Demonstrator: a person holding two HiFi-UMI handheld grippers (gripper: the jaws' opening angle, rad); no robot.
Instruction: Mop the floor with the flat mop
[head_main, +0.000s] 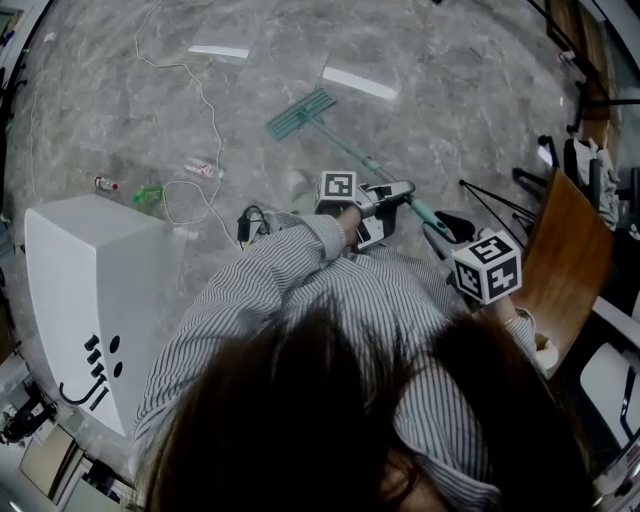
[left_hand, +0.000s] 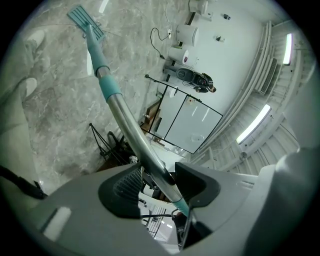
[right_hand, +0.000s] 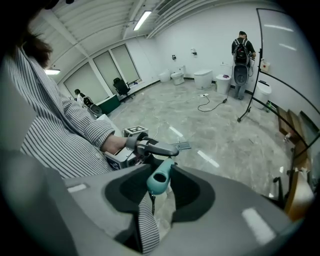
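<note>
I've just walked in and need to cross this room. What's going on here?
A person in a striped shirt is working a flat mop with a claw in each hand. The left claw is clamped on its metal pole, and the right claw grips the teal end of the handle. The mop head lies flat on the grey marble floor ahead of them, near a loose white cable.

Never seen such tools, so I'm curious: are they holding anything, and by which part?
Both hold the flat mop: the left gripper grips its metal shaft, the right gripper the teal top end of its handle.
</note>
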